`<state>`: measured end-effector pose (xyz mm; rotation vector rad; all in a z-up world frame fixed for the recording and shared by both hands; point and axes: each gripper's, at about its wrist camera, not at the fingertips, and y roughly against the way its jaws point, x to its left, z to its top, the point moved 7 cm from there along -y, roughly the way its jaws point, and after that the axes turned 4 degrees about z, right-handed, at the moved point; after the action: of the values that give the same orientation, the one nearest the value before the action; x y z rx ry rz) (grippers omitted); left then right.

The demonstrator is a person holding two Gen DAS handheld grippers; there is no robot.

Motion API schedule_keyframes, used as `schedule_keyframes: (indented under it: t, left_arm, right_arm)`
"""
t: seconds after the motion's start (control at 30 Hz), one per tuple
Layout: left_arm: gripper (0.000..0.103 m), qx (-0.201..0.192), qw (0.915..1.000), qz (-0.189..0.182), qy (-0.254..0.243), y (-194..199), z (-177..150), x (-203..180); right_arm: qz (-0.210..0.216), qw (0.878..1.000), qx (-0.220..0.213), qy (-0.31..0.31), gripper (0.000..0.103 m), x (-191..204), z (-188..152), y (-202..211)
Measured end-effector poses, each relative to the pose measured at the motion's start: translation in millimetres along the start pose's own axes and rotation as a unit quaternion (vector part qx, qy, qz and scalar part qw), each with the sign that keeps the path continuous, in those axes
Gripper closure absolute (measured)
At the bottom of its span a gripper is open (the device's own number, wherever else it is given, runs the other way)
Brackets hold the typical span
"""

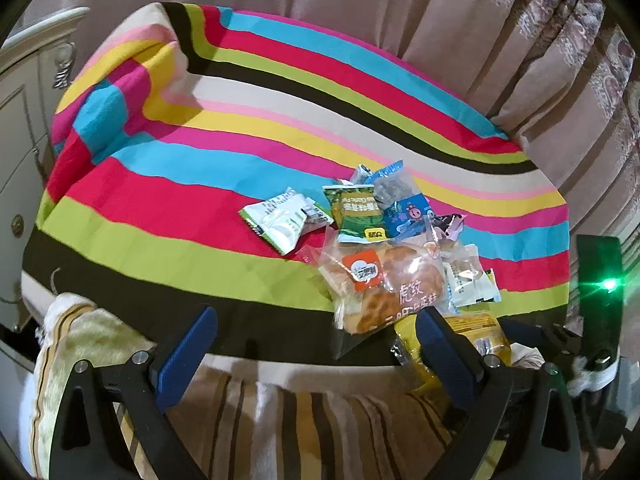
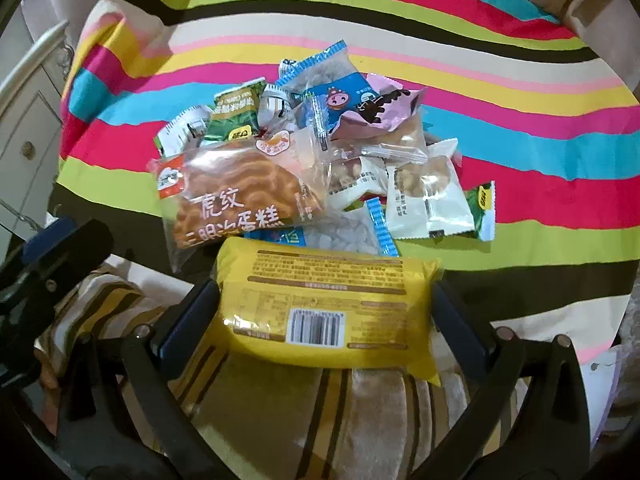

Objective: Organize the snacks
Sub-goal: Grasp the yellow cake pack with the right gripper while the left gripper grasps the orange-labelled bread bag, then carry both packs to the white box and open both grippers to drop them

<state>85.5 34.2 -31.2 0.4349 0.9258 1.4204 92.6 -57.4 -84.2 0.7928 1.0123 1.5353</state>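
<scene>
A pile of snack packets lies on the striped tablecloth near its front right. It holds a clear tiger-pattern cake bag, a green packet, a white-and-green packet, a blue-edged clear bag, a pink packet and white nut packets. My right gripper is shut on a yellow packet, held barcode-up just in front of the pile. Left of the pile, at the table's front edge, my left gripper stands open with nothing between its fingers.
Beige patterned curtains hang behind the table. A white cabinet stands at the left. A beige and brown striped cushion lies below both grippers. The far and left parts of the cloth carry no packets.
</scene>
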Motion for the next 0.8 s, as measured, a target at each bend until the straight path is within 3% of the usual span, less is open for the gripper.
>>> schedule_keyframes:
  t: [0.23, 0.5, 0.7, 0.8]
  left_arm:
    - [0.011, 0.012, 0.9990, -0.008, -0.042, -11, 4, -16]
    - [0.011, 0.019, 0.9927, -0.001, -0.119, -21, 9, -38]
    - [0.011, 0.009, 0.9771, 0.033, -0.210, -29, 12, -62]
    - [0.011, 0.011, 0.9621, 0.062, -0.265, -40, 11, -73]
  right_arm:
    - [0.023, 1.000, -0.016, -0.011, 0.011, -3, -1, 4]
    - [0.036, 0.997, -0.043, -0.057, 0.012, -40, -8, 32]
    - [0.035, 0.992, -0.072, -0.098, 0.012, -80, -20, 59]
    - [0.034, 0.989, -0.085, -0.114, 0.012, -100, -28, 72]
